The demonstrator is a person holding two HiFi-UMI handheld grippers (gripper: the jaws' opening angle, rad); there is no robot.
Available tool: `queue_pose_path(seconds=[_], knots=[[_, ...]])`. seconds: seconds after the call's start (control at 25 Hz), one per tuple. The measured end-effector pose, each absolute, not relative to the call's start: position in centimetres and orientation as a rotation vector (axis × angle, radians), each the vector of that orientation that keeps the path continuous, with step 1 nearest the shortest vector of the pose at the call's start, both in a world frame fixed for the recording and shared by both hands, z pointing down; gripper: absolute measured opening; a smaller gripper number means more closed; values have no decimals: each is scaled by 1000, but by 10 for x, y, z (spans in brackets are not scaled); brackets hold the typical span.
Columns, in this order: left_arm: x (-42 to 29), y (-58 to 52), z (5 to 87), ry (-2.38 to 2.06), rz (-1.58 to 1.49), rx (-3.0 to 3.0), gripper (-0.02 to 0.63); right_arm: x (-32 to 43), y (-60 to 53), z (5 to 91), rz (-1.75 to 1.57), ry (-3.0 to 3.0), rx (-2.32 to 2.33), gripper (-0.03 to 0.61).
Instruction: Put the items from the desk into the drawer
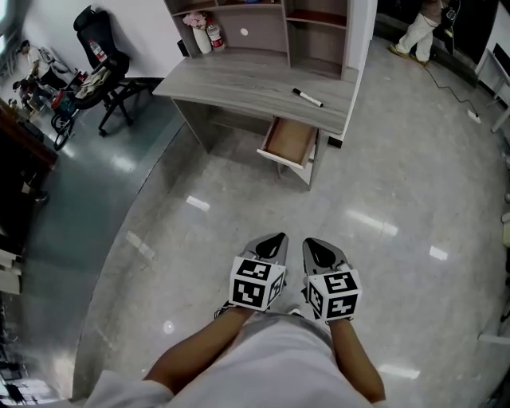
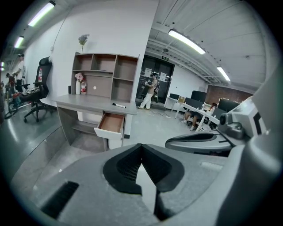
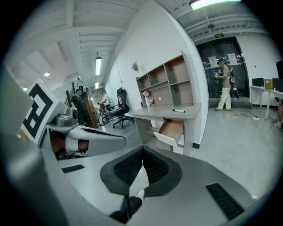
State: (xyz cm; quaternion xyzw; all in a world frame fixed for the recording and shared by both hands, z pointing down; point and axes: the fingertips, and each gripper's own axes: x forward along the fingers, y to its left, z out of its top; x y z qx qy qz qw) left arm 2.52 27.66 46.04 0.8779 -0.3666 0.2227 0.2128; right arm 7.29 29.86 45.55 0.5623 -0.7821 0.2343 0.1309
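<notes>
A black-and-white marker (image 1: 307, 97) lies on the grey desk (image 1: 239, 80), near its right end; it also shows as a small marker (image 2: 118, 105) in the left gripper view and a marker (image 3: 178, 110) in the right gripper view. Under the desk's right end a wooden drawer (image 1: 290, 142) stands pulled open and looks empty. My left gripper (image 1: 274, 241) and right gripper (image 1: 319, 249) hang side by side over the floor, far short of the desk. Both are shut, jaw tips touching, with nothing in them.
A shelf unit (image 1: 263, 24) stands on the desk's back, with a white vase and a red-and-white bottle (image 1: 214, 36) beside it. A black office chair (image 1: 103, 60) stands at left. A person (image 1: 418, 32) stands far off by the doors. Glossy floor (image 1: 239, 215) lies between me and the desk.
</notes>
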Motion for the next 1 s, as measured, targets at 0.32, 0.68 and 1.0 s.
queue_pose_path(seconds=[0.32, 0.68, 1.0], knots=[[23, 201, 465, -936, 612, 2451, 3, 58, 225, 462, 708, -2218, 1638, 2], [6, 107, 460, -809, 605, 2474, 3, 37, 133, 452, 705, -2131, 1692, 2], [-8, 48, 454, -715, 589, 2521, 3, 18, 76, 446, 688, -2074, 1749, 3]])
